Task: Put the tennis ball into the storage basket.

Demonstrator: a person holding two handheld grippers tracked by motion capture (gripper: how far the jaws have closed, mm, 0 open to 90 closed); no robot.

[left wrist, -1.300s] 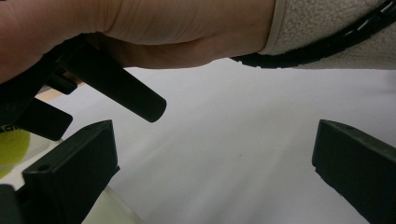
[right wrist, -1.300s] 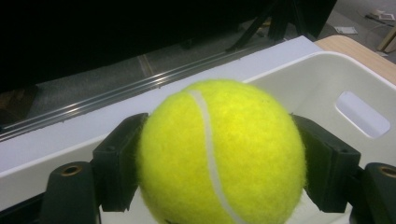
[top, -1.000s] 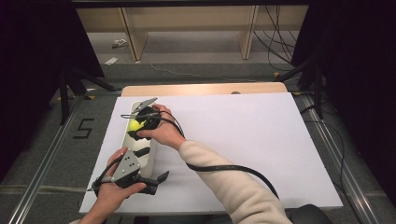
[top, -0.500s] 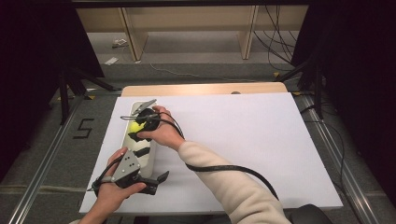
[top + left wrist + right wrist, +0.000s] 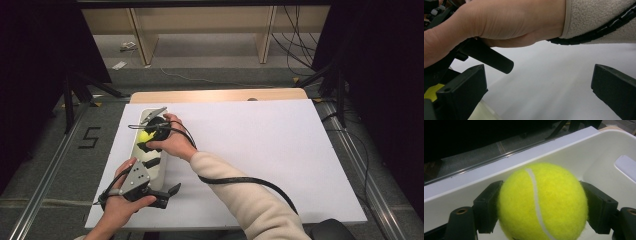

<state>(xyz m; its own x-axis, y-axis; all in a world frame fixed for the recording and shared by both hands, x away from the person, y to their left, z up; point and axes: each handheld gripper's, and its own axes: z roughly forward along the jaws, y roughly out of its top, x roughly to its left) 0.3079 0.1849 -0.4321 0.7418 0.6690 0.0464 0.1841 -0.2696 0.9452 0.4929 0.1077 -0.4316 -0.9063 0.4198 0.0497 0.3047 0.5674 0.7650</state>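
A yellow tennis ball (image 5: pixel 145 136) (image 5: pixel 541 202) sits between the jaws of my right gripper (image 5: pixel 144 140) (image 5: pixel 541 212), which is shut on it from both sides. Ball and gripper hang just inside a long white bin (image 5: pixel 158 174) at the left of the white table; the bin's wall (image 5: pixel 506 180) rises behind the ball. My left gripper (image 5: pixel 167 196) (image 5: pixel 537 87) is open at the bin's near end, its jaws wide apart over the tabletop. The right hand (image 5: pixel 499 22) and cream sleeve cross just in front of it.
The white table top (image 5: pixel 260 150) stretches to the right of the bin. A wooden strip (image 5: pixel 220 95) runs along its far edge. A "5" mark (image 5: pixel 90 137) is on the floor at left, with black stand legs (image 5: pixel 75 90) behind it. The right gripper's cable (image 5: pixel 240 181) trails over the table.
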